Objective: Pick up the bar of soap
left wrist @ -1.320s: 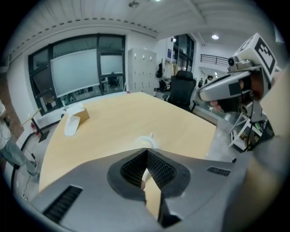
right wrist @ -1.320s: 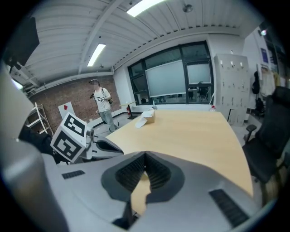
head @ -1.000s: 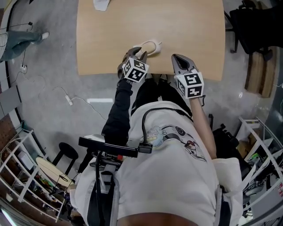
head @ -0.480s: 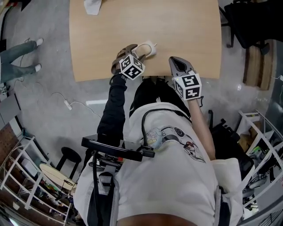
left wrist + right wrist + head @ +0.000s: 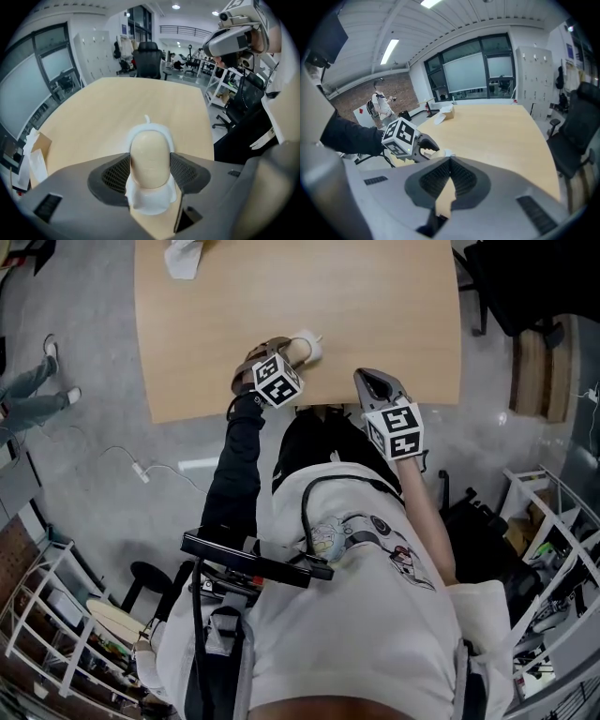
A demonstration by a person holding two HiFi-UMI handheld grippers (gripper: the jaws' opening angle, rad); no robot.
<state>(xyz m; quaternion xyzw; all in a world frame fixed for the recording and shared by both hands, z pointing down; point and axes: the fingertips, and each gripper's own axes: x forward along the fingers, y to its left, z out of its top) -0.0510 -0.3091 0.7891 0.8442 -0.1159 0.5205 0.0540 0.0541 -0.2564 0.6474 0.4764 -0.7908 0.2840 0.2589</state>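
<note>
A cream bar of soap [image 5: 150, 157] lies in a white dish [image 5: 149, 202] near the front edge of the wooden table [image 5: 375, 315]. My left gripper [image 5: 150, 158] has its jaws spread wide on both sides of the soap, which still rests in the dish. From the head view, the soap [image 5: 298, 348] shows just beyond the left gripper [image 5: 270, 354]. My right gripper [image 5: 373, 381] hovers at the table's front edge, to the right of the dish and apart from it. Its jaws [image 5: 450, 161] are shut with nothing between them.
A tissue box [image 5: 181, 257] sits at the table's far left corner, also seen in the left gripper view as a tissue box [image 5: 35, 154]. Office chairs [image 5: 149, 58] stand beyond the table. A person's legs [image 5: 28, 390] are on the floor to the left.
The left gripper has moved forward so that the soap now lies between its jaws. The right gripper has stayed at the table's edge.
</note>
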